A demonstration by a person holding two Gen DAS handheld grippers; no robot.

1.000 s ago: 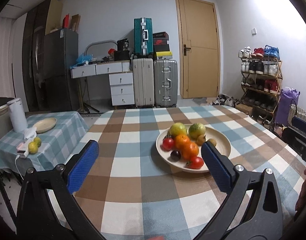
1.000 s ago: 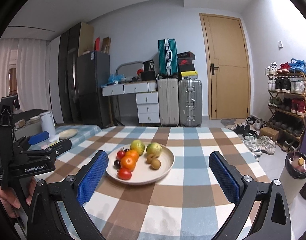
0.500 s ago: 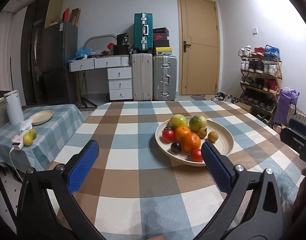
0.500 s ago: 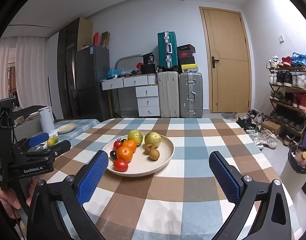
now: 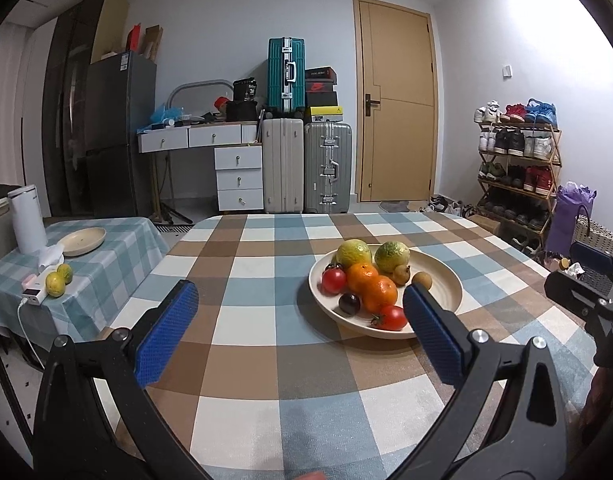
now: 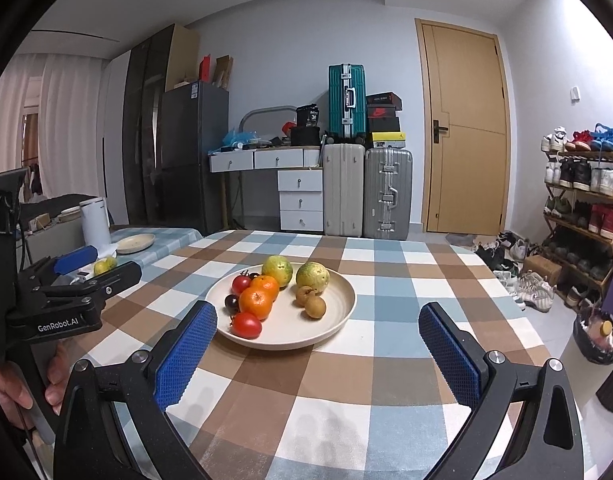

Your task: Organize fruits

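Observation:
A beige plate (image 5: 442, 280) (image 6: 338, 304) sits on the checked table and holds two green-yellow citrus (image 5: 353, 253) (image 6: 313, 277), two oranges (image 5: 378, 294) (image 6: 258, 302), two red tomatoes (image 5: 391, 317) (image 6: 246, 325), a dark plum (image 5: 349, 303) (image 6: 232, 301) and small brown fruits (image 5: 421, 279) (image 6: 315, 306). My left gripper (image 5: 298, 328) is open and empty, just short of the plate's near left. My right gripper (image 6: 316, 354) is open and empty, in front of the plate.
A side table (image 5: 118, 236) at the left carries an empty beige plate (image 5: 83, 240), a white kettle (image 5: 26, 218) and two yellow-green fruits (image 5: 58, 280). Suitcases (image 5: 306, 168), drawers and a door stand behind. A shoe rack (image 5: 514, 168) stands at the right.
Both grippers have lowered and tilted toward level over the table, so the plate sits lower in each view. Both stay open and empty.

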